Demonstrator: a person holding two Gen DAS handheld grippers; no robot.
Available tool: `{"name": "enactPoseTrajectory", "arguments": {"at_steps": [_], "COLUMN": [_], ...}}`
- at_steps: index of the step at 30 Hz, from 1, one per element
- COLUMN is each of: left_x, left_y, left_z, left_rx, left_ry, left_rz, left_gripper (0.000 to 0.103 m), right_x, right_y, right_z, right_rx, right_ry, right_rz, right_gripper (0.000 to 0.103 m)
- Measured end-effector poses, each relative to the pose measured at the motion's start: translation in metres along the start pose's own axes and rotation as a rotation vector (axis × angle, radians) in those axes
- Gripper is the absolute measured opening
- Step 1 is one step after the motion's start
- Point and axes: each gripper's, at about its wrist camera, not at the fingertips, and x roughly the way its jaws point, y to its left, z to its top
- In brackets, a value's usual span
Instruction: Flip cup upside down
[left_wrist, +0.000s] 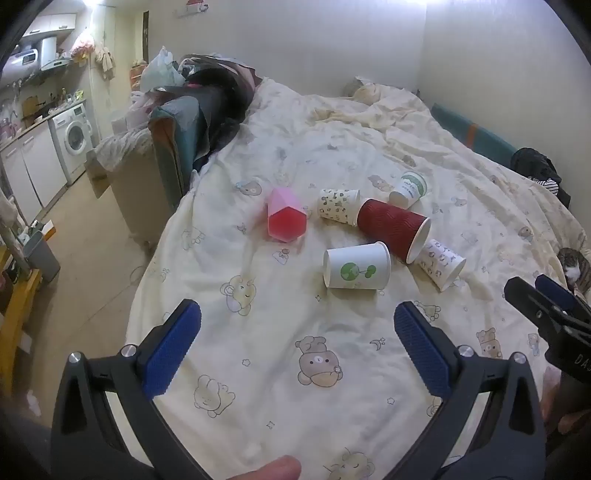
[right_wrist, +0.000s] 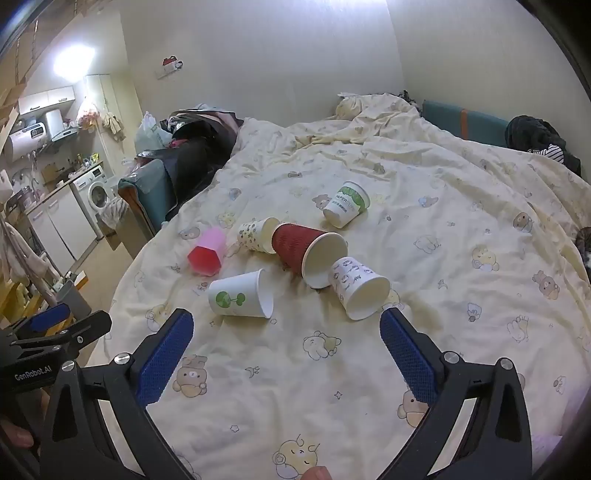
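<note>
Several cups lie on their sides on the bed quilt (left_wrist: 295, 369): a white cup with a green tree print (left_wrist: 356, 266) (right_wrist: 240, 294), a red ribbed cup (left_wrist: 393, 229) (right_wrist: 308, 254), two white patterned cups (left_wrist: 338, 205) (left_wrist: 439, 264) (right_wrist: 360, 288), a white and green cup (left_wrist: 409, 189) (right_wrist: 346, 204) and a pink hexagonal cup (left_wrist: 286, 215) (right_wrist: 207, 252). My left gripper (left_wrist: 297, 321) is open and empty, short of the tree cup. My right gripper (right_wrist: 286, 326) is open and empty, just short of the tree cup and a patterned cup.
A cat (left_wrist: 574, 271) lies at the bed's right edge. A teal chair piled with dark clothes (left_wrist: 199, 122) stands at the bed's left. A washing machine (left_wrist: 74, 138) and white cabinets line the far left wall. A grey bin (left_wrist: 40, 254) sits on the floor.
</note>
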Motion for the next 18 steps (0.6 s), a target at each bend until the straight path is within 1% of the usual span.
{"name": "enactPoseTrajectory", "arguments": {"at_steps": [4, 7, 18], "left_x": [0.0029, -0.0012, 0.0018], "left_y": [0.0002, 0.0008, -0.0070], "left_z": [0.0007, 0.0002, -0.0007], "left_rx": [0.010, 0.002, 0.011], "left_ry": [0.002, -0.013, -0.012], "left_rz": [0.003, 0.001, 0.006], "left_gripper": [0.103, 0.103, 0.103], "right_x": [-0.0006, -0.0011, -0.0034], "right_y": [0.0009, 0.0013, 0.0069], "right_z": [0.0000, 0.0001, -0.0007], "right_rx": [-0.007, -0.009, -0.019], "right_ry": [0.001, 0.000, 0.001], "right_rz": [-0.004, -0.006, -0.009], "right_gripper": [0.103, 0.103, 0.103]}}
